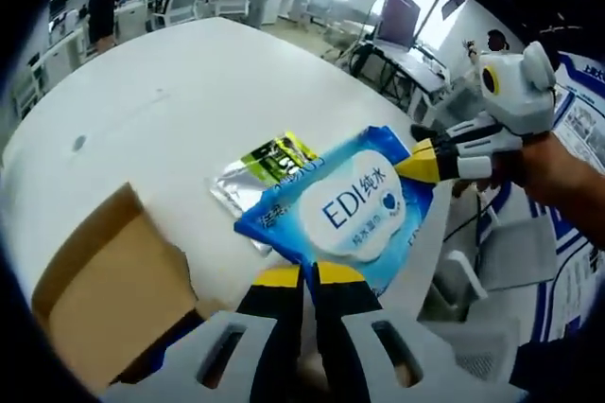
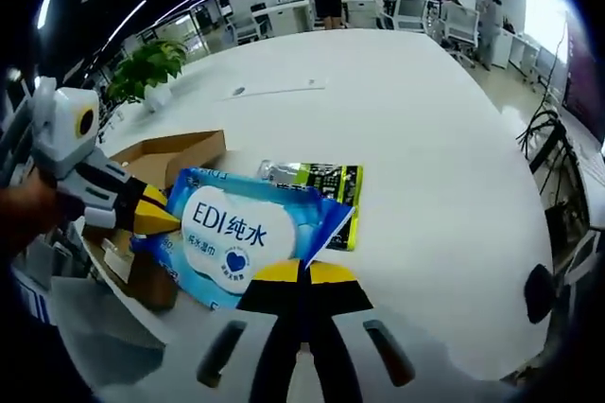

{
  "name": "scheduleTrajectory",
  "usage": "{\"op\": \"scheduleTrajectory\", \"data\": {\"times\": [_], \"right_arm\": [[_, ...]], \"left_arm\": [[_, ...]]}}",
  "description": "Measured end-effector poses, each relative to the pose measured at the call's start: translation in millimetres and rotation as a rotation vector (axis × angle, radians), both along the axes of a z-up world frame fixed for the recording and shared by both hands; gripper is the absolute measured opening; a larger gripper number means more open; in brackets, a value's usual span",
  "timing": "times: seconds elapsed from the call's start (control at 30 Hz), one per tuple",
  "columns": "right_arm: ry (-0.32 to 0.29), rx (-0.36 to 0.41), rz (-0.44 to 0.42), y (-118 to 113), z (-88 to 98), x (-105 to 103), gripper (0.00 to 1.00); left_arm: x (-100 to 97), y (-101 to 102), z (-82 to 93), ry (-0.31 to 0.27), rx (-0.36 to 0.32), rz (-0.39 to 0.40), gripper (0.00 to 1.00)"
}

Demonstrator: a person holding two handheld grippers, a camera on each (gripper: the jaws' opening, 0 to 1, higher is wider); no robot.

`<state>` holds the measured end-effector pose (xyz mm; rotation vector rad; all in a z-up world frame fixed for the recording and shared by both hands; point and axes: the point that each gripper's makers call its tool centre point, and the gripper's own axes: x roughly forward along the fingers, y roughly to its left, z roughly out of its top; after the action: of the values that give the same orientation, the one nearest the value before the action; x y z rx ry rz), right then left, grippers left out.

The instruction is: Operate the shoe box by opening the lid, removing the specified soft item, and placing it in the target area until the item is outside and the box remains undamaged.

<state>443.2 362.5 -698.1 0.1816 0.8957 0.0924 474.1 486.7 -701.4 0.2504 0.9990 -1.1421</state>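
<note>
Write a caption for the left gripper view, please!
Two grippers hold a blue wipes pack over a white table.

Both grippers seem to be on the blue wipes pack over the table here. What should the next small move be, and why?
Probably lower the wipes pack onto the bare table and open both jaws. The left gripper and right gripper each pinch an end of the pack; it is already out of the cardboard box, above a silver-green pouch.
</note>
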Motion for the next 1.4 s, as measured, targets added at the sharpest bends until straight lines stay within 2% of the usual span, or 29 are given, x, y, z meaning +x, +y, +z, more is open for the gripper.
{"op": "scheduleTrajectory", "data": {"times": [0.23, 0.43, 0.83, 1.03, 1.17, 1.3, 1.4], "right_arm": [[-0.002, -0.006, 0.020, -8, -1.9, 22, 0.00], [0.004, -0.007, 0.022, -19, -10.7, 38, 0.00], [0.012, -0.021, 0.031, -34, -21.8, 73, 0.00], [0.041, -0.026, 0.046, -34, -38.1, 82, 0.00], [0.062, -0.022, 0.052, -34, -49.9, 81, 0.00], [0.078, -0.022, 0.050, -36, -58.6, 80, 0.00], [0.084, -0.025, 0.052, -38, -62.7, 80, 0.00]], "left_arm": [[20.7, -9, -2.7, -0.025, 0.010, 0.008, 0.00], [35.2, -19, -7.2, -0.038, 0.026, 0.010, 0.00], [66.2, -35, -18.5, -0.069, 0.083, 0.020, 0.00], [69.8, -34, -35.3, -0.065, 0.126, 0.016, 0.00], [67.4, -33, -45.3, -0.044, 0.139, 0.018, 0.01], [68.4, -36, -51.5, -0.064, 0.157, 0.000, 0.01], [67.6, -36, -57.2, -0.054, 0.164, -0.002, 0.01]]}}
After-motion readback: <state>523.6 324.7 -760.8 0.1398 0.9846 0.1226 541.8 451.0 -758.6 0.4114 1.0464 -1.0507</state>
